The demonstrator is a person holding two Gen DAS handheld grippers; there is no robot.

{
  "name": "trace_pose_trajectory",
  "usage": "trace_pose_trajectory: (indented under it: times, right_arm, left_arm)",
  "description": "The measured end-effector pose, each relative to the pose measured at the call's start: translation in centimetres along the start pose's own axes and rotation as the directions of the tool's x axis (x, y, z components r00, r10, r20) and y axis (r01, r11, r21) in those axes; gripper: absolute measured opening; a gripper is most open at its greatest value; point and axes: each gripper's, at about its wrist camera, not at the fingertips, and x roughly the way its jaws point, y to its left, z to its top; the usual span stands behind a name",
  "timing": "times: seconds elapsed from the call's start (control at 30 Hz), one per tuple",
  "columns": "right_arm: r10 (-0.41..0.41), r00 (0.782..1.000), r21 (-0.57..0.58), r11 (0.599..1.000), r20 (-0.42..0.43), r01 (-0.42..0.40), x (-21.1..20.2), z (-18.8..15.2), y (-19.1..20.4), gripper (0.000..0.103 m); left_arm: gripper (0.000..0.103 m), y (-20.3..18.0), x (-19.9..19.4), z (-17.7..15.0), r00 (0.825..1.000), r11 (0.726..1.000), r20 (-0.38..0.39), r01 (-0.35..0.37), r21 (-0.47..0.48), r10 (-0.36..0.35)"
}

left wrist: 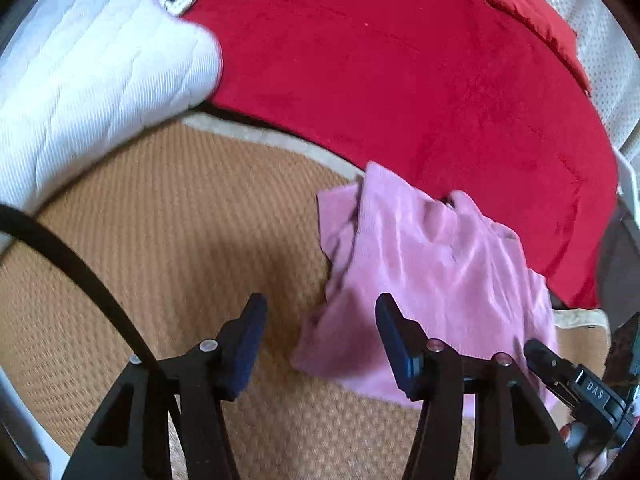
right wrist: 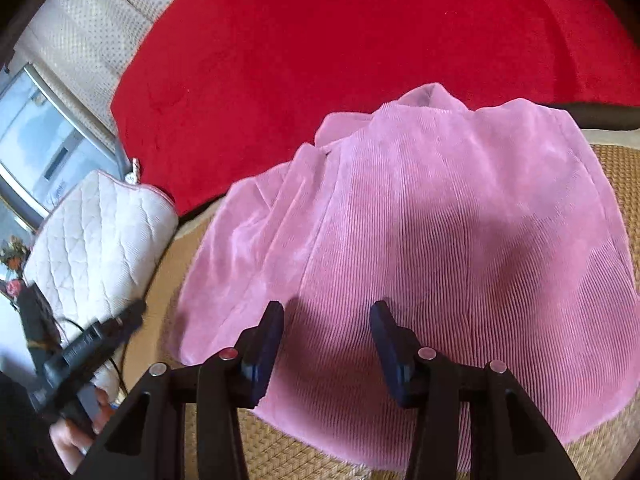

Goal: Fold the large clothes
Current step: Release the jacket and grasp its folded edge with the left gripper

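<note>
A pink corduroy garment (left wrist: 432, 264) (right wrist: 440, 240) lies partly folded and rumpled on a woven straw mat (left wrist: 180, 220) (right wrist: 616, 184). My left gripper (left wrist: 320, 304) stands open over the mat at the garment's left edge, its right finger (left wrist: 394, 332) above the cloth, gripping nothing. My right gripper (right wrist: 327, 308) hovers open above the garment's near middle, and no cloth is pinched between its pads. The right wrist view shows the left gripper's body at the far left, held by a hand (right wrist: 68, 436).
A red plush blanket (left wrist: 380, 60) (right wrist: 360, 32) covers the surface beyond the mat. A white quilted pillow (left wrist: 88, 72) (right wrist: 100, 240) lies left of the mat. A red cushion (left wrist: 528, 12) sits far back right. A black cable (left wrist: 60, 248) crosses the left view.
</note>
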Motion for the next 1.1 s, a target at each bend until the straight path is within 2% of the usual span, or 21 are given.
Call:
trace_pose_trajectory:
  times: [0.03,0.07,0.13,0.27,0.33,0.37,0.43,0.57,0.7,0.73,0.77,0.8,0.9,0.93,0.97,1.03,1.1]
  right_arm:
    - [0.009,1.0,0.004,1.0,0.005,-0.009,-0.2,-0.2,0.2,0.05]
    - [0.019,1.0,0.006,1.0,0.012,-0.019,-0.7,-0.6,0.4,0.05]
    - [0.033,0.999,-0.007,0.999,0.032,-0.032,-2.2,-1.0,1.1,0.05]
    - [0.002,0.998,-0.046,0.999,0.065,0.001,-1.4,-1.2,2.4,0.05]
    - [-0.023,0.998,-0.051,0.998,0.052,0.026,-0.4,-1.1,1.8,0.05]
    - [-0.063,0.998,-0.052,0.997,0.028,0.064,0.5,-1.1,1.2,0.049]
    - [-0.043,0.999,-0.034,0.999,0.015,0.043,1.4,-1.0,0.1,0.043]
    - [-0.006,1.0,0.008,1.0,-0.026,0.006,1.5,-0.4,-0.9,0.038]
    - [0.038,0.999,0.046,0.998,-0.036,-0.036,1.6,-0.2,-2.2,0.03]
    - [0.048,0.998,0.051,0.998,-0.038,-0.046,1.5,-0.2,-2.5,0.029]
    - [0.059,0.997,0.056,0.997,-0.04,-0.057,1.4,-0.2,-2.7,0.028]
    - [0.07,0.997,0.065,0.996,-0.041,-0.067,1.3,-0.3,-2.9,0.027]
    - [0.096,0.994,0.08,0.992,-0.042,-0.092,1.2,-0.3,-3.5,0.025]
    - [0.103,0.994,0.083,0.992,-0.043,-0.099,0.8,-0.4,-3.8,0.025]
    - [0.108,0.993,0.086,0.991,-0.043,-0.105,0.9,-0.4,-3.9,0.025]
    - [0.118,0.992,0.086,0.99,-0.044,-0.114,0.9,-0.4,-4.0,0.025]
    - [0.132,0.99,0.092,0.988,-0.047,-0.127,1.0,-0.4,-4.2,0.024]
  left_arm:
    - [0.059,0.0,0.0,-0.3,1.0,1.0,-0.007,0.01,-0.008,-0.01]
    - [0.066,0.1,0.1,-0.6,1.0,1.0,-0.019,0.017,-0.014,-0.017]
    - [0.073,0.0,0.5,-1.2,0.998,0.999,-0.048,0.029,-0.023,-0.03]
    - [0.073,-0.1,2.3,-1.8,0.99,0.996,-0.119,0.067,-0.058,-0.073]
    - [0.072,-0.6,3.1,-1.9,0.989,0.996,-0.124,0.077,-0.043,-0.082]
    - [0.072,-0.8,3.3,-1.8,0.991,0.997,-0.117,0.066,-0.029,-0.068]
    - [0.072,-1.1,3.8,-1.7,0.993,0.999,-0.107,0.053,-0.007,-0.053]
    - [0.054,-1.1,5.1,-1.3,0.994,0.998,-0.095,0.06,-0.01,-0.06]
    - [0.053,-0.8,5.4,-0.8,0.991,0.992,-0.067,0.114,-0.049,-0.117]
    - [0.057,-0.7,5.6,-0.8,0.99,0.99,-0.063,0.125,-0.063,-0.129]
    - [0.067,-0.7,5.9,-0.8,0.988,0.987,-0.063,0.135,-0.081,-0.141]
    - [0.071,-0.5,6.3,-0.9,0.983,0.981,-0.072,0.16,-0.114,-0.169]
    - [0.072,-0.4,6.5,-1.2,0.975,0.964,-0.048,0.208,-0.164,-0.218]
    - [0.068,-0.7,6.5,-1.2,0.974,0.965,-0.04,0.213,-0.151,-0.221]
    - [0.053,-1.0,6.6,-1.2,0.976,0.968,-0.039,0.209,-0.137,-0.216]
    - [0.037,-1.4,7.0,-1.2,0.984,0.98,-0.034,0.168,-0.11,-0.172]
    - [0.029,-1.5,7.1,-1.1,0.984,0.979,-0.02,0.173,-0.11,-0.176]
